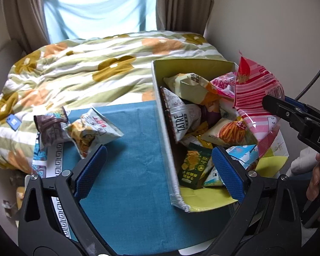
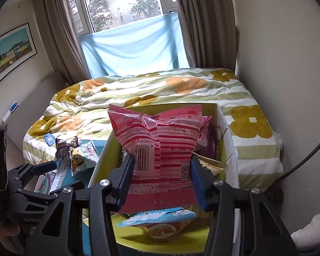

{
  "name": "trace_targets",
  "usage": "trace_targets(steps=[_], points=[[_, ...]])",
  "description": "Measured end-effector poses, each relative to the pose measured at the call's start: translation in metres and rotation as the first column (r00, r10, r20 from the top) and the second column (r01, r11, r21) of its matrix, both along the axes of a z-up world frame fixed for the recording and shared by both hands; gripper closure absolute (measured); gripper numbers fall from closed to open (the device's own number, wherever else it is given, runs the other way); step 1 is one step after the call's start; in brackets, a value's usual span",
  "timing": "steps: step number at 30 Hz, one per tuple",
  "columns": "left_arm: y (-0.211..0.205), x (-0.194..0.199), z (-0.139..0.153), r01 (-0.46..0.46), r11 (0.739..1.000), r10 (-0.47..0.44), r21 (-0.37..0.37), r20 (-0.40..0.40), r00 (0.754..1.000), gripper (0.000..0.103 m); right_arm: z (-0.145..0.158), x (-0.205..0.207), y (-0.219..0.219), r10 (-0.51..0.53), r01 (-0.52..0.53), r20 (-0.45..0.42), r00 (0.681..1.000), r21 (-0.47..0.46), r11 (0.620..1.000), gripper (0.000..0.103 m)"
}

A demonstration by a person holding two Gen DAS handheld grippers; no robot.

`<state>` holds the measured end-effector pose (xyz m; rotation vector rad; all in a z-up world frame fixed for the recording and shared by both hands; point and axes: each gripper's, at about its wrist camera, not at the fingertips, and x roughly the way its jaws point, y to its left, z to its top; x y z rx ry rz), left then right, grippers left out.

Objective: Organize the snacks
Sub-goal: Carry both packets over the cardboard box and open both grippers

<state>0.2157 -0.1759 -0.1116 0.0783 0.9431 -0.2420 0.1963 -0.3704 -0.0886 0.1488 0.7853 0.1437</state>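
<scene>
My right gripper (image 2: 161, 179) is shut on a pink striped snack bag (image 2: 160, 140) and holds it above the open box (image 2: 104, 149). The same bag (image 1: 253, 98) shows in the left wrist view, over the box (image 1: 166, 132), which holds several snack packets. My left gripper (image 1: 160, 168) is open and empty, low over the blue cloth (image 1: 128, 149), its right finger by the box's near end. Two loose packets lie on the cloth's left: a brown one (image 1: 51, 128) and a white and orange one (image 1: 93, 128).
A bed with a flowered quilt (image 1: 85, 68) lies behind the cloth and box. A patterned item (image 1: 57, 166) lies at the cloth's left edge. A wall stands close on the right, with a cable (image 2: 305, 160) along it.
</scene>
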Motion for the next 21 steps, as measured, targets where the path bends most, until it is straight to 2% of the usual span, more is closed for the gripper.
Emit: trace_targets(steps=[5, 7, 8, 9, 10, 11, 16, 21], points=[[0.011, -0.003, 0.005, -0.022, 0.999, 0.021, 0.046, 0.022, 1.000, 0.005, -0.014, 0.016, 0.025, 0.053, -0.051, -0.057, 0.997, 0.050, 0.997, 0.055], [0.014, -0.005, 0.004, -0.024, 0.998, 0.022, 0.064, 0.023, 0.999, 0.005, -0.023, 0.023, 0.031, 0.082, -0.072, -0.099, 0.992, 0.097, 0.993, 0.055], [0.015, -0.007, 0.003, -0.025, 0.997, 0.024, 0.071, 0.023, 0.999, 0.005, -0.028, 0.025, 0.032, 0.091, -0.077, -0.119, 0.989, 0.123, 0.989, 0.047], [0.016, -0.008, 0.001, -0.027, 0.997, 0.025, 0.075, 0.021, 0.999, 0.005, -0.031, 0.026, 0.032, 0.095, -0.075, -0.130, 0.987, 0.146, 0.986, 0.023], [0.017, -0.010, 0.000, -0.028, 0.997, 0.026, 0.076, 0.018, 0.999, 0.005, -0.032, 0.024, 0.031, 0.098, -0.077, -0.126, 0.987, 0.161, 0.984, 0.008], [0.018, -0.012, -0.001, -0.030, 0.997, 0.029, 0.074, 0.014, 0.999, 0.005, -0.031, 0.020, 0.030, 0.103, -0.084, -0.110, 0.989, 0.169, 0.982, 0.000], [0.020, -0.018, -0.002, -0.034, 0.998, 0.034, 0.058, 0.006, 0.999, 0.005, -0.030, 0.011, 0.023, 0.103, -0.090, -0.100, 0.990, 0.130, 0.987, 0.000], [0.018, -0.029, 0.008, -0.043, 0.998, 0.041, 0.050, 0.038, 0.998, 0.005, -0.019, 0.004, 0.016, 0.086, -0.076, -0.092, 0.992, 0.116, 0.990, 0.000]])
